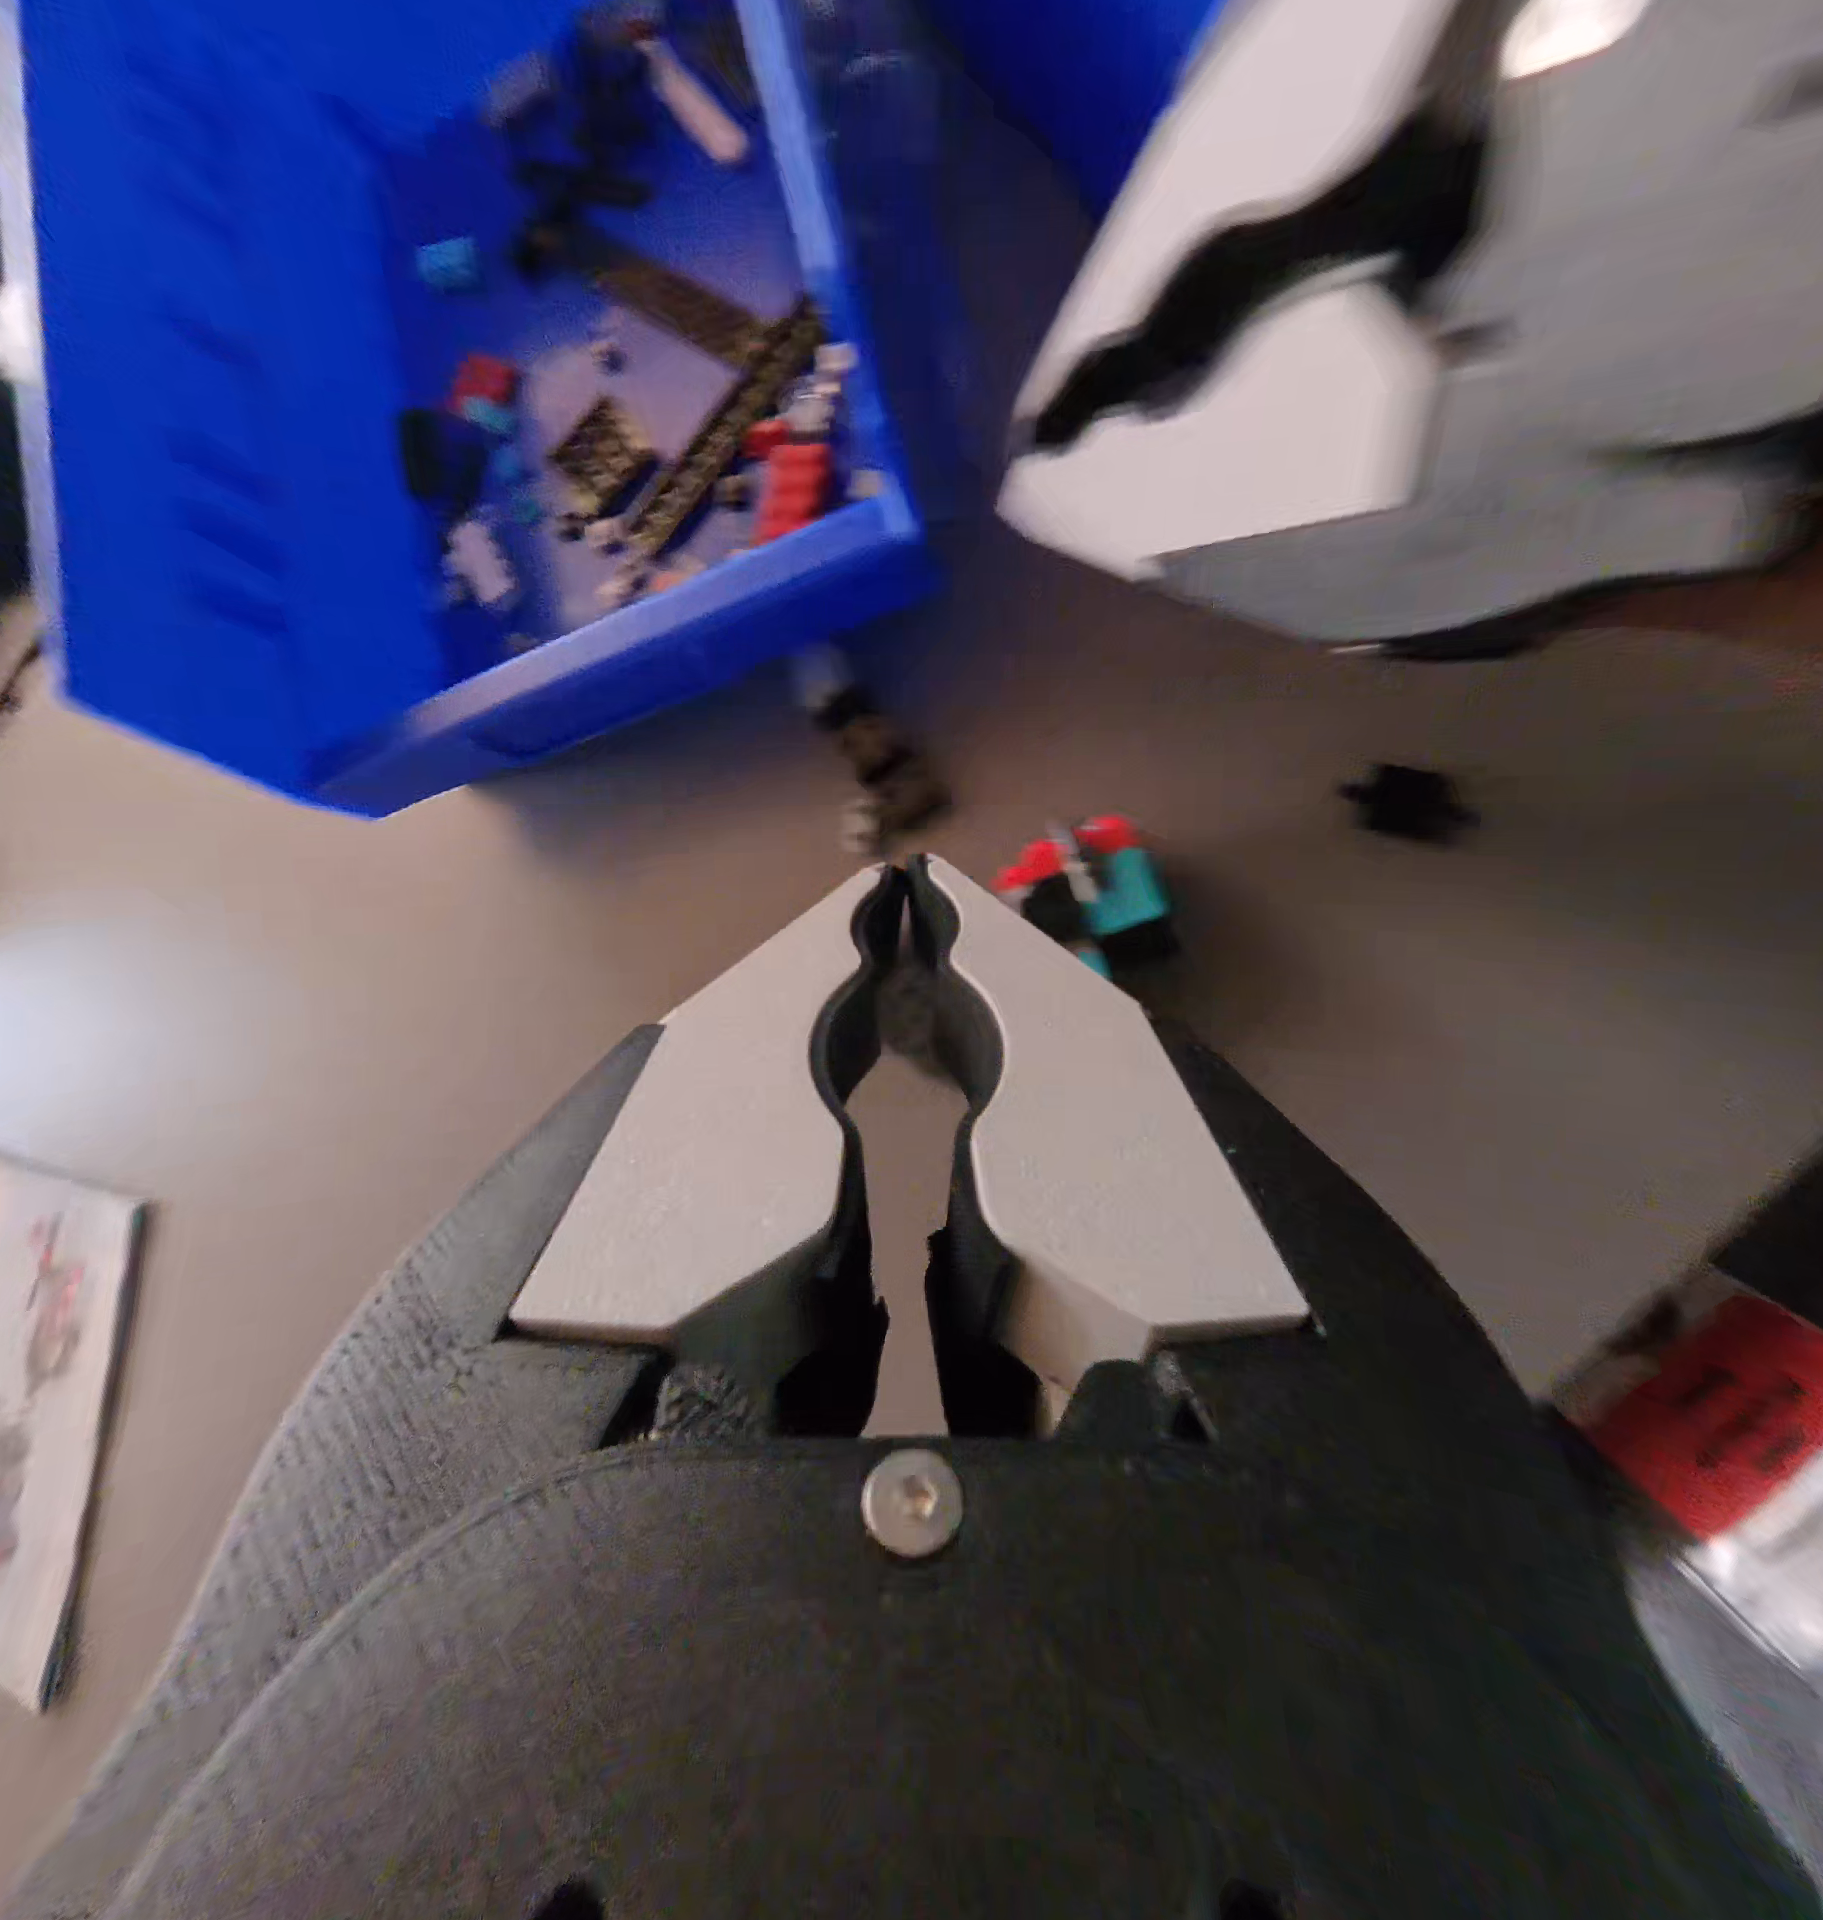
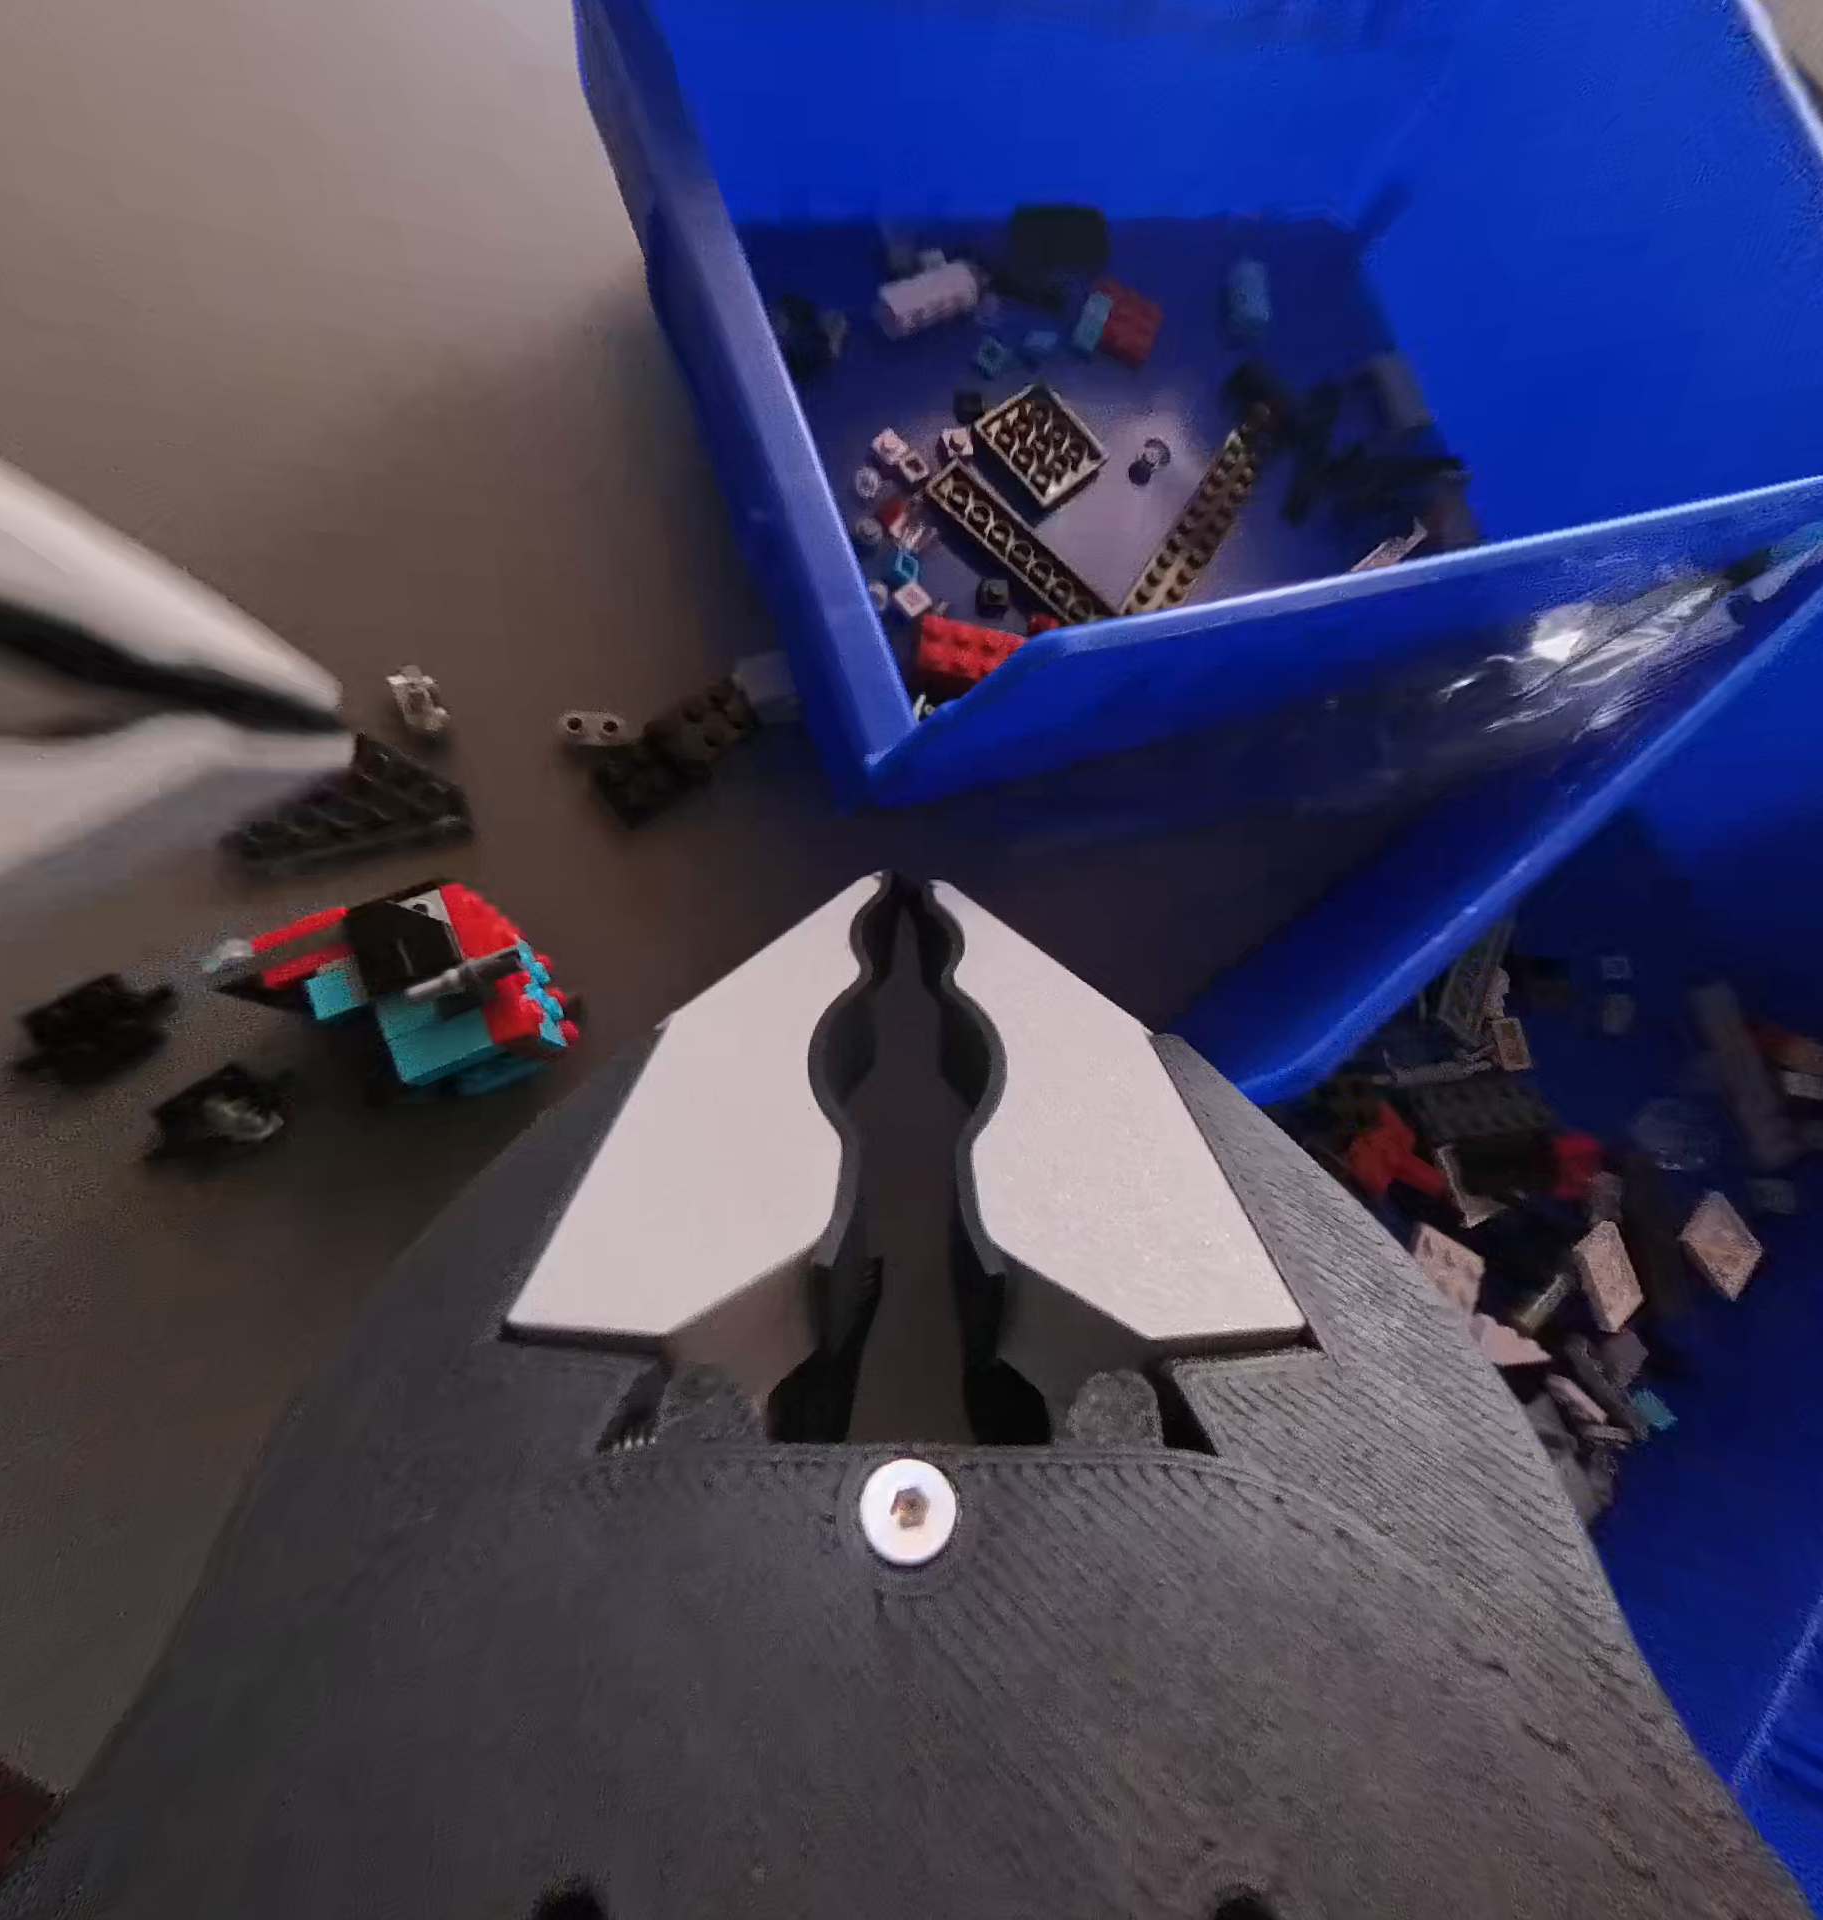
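Left wrist view: my left gripper [image 1: 907,871] has its fingers closed on nothing, above the desk [image 1: 367,987]. My right gripper [image 2: 902,883] is closed too, near the red and teal brick toy [image 2: 439,1003] and blue bin [image 2: 1146,707].

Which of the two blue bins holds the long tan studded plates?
The farther blue bin, beside the loose bricks on the table. Its floor is sparsely covered, with the long tan plates lying flat; the nearer bin holds a dense pile.

Left tongs [image 1: 907,871] closed above bench [image 1: 367,1039], blue bin [image 1: 865,540] of bricks ahead, red-teal brick model [image 1: 1094,904] just right, right tongs [image 1: 1032,436] upper right.
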Action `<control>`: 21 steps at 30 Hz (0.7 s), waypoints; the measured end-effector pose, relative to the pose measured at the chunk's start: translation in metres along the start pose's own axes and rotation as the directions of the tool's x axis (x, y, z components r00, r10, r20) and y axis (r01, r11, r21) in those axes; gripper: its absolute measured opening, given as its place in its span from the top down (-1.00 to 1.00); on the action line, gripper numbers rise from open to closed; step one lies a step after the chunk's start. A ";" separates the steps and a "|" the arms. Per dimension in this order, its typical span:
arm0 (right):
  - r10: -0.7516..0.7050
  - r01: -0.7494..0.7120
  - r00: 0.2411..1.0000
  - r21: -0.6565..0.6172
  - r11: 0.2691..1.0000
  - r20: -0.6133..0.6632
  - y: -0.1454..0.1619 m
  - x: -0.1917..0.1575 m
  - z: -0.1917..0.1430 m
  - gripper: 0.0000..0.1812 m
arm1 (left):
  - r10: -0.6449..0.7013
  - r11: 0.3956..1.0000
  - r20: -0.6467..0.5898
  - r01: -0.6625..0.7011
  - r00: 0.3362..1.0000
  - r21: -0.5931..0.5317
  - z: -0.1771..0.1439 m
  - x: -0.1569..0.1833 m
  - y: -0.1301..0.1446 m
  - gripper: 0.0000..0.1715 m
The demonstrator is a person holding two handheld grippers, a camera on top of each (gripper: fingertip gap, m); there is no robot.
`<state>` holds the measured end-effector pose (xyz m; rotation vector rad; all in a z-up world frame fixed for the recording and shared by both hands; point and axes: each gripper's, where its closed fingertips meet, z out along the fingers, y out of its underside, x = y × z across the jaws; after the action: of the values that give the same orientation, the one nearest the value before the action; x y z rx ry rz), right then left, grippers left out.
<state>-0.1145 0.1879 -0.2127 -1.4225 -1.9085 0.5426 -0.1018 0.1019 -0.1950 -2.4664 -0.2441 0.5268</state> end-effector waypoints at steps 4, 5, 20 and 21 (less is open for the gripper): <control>0.031 -0.038 0.998 0.127 0.991 0.061 -0.021 -0.013 -0.022 0.97 | -0.061 0.998 0.158 0.065 0.985 -0.016 0.015 -0.055 0.010 0.97; 0.022 -0.032 0.997 0.155 0.987 0.071 -0.027 -0.020 -0.029 0.97 | -0.063 0.997 0.195 0.070 0.979 -0.028 0.020 -0.066 0.013 0.97; -0.246 0.252 0.967 0.114 0.961 -0.070 -0.037 -0.078 -0.026 0.99 | 0.078 0.994 0.447 -0.035 0.891 -0.103 0.039 -0.105 0.017 0.98; -0.248 0.254 0.966 0.114 0.960 -0.069 -0.036 -0.079 -0.025 0.99 | 0.088 0.993 0.453 -0.045 0.887 -0.105 0.038 -0.104 0.016 0.98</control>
<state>-0.1071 0.0998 -0.1931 -1.0862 -1.9409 0.4841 -0.2112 0.0786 -0.2003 -2.4109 -0.3780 1.1532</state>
